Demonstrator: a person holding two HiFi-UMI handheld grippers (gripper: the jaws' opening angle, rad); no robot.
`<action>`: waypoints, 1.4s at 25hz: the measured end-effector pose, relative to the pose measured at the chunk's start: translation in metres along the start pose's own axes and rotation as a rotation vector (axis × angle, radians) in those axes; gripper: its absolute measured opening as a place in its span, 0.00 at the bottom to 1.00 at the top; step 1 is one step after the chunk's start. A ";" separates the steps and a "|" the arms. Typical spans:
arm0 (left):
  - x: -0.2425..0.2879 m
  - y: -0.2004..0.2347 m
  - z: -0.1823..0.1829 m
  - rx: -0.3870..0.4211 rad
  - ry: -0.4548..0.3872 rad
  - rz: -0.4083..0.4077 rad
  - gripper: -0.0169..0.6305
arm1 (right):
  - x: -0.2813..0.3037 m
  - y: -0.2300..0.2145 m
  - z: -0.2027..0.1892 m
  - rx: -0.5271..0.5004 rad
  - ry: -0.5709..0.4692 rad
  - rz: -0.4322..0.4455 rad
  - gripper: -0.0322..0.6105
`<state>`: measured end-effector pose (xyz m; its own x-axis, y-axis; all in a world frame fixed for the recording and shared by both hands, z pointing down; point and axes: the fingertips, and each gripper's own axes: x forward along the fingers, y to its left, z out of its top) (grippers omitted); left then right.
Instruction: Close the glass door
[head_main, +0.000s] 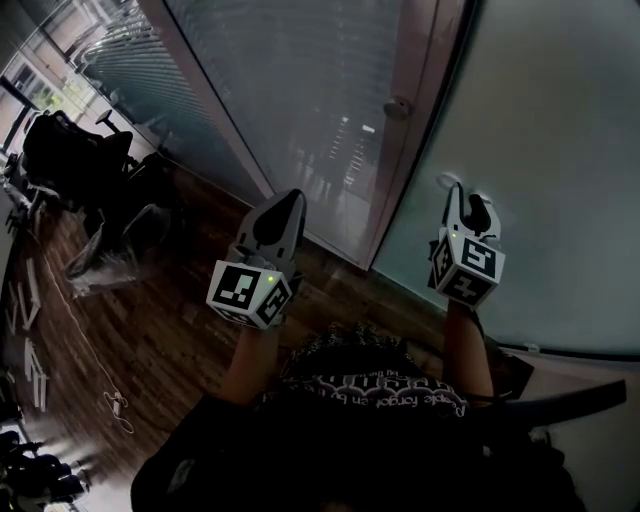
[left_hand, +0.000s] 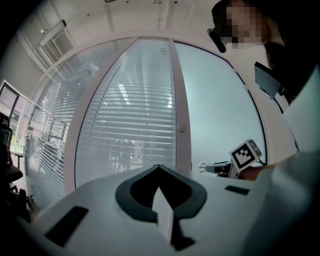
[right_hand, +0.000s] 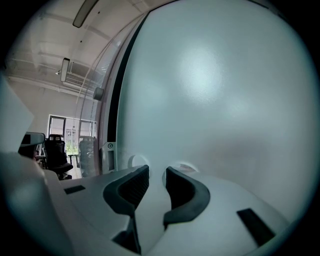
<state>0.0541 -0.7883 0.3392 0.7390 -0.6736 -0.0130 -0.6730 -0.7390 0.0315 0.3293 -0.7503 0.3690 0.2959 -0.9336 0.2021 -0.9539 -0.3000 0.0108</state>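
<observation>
a: where's the glass door (head_main: 560, 140) from where you stand?

b: right in front of me, a frosted pane that fills the right side of the head view. its edge runs along a pale post (head_main: 415, 110), and left of that post is a glass wall with slatted blinds (head_main: 290, 90).

a: and your right gripper (right_hand: 156, 171)?

b: pointed at the frosted pane, tips close up to it. i can't tell if they touch. the jaws stand a little apart with only glass showing in the gap, so i have hold of nothing. two small round fittings (right_hand: 135, 161) sit on the door just past the tips.

a: the left one?

b: my left gripper (left_hand: 159, 168) is closed tip to tip and empty, held out toward the blinds above the wooden floor (head_main: 170, 320).
</observation>
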 end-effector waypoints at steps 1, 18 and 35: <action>-0.001 0.001 -0.001 0.000 0.000 0.003 0.03 | 0.002 0.000 -0.002 -0.001 0.001 0.000 0.21; -0.020 0.005 -0.005 0.001 0.007 0.036 0.03 | 0.004 0.005 -0.004 -0.055 -0.044 -0.005 0.22; 0.044 0.027 -0.008 -0.035 -0.009 -0.241 0.03 | -0.030 0.012 -0.019 0.023 -0.067 -0.163 0.05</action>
<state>0.0685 -0.8377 0.3476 0.8776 -0.4782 -0.0329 -0.4759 -0.8774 0.0606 0.3080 -0.7218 0.3812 0.4498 -0.8830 0.1342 -0.8919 -0.4520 0.0152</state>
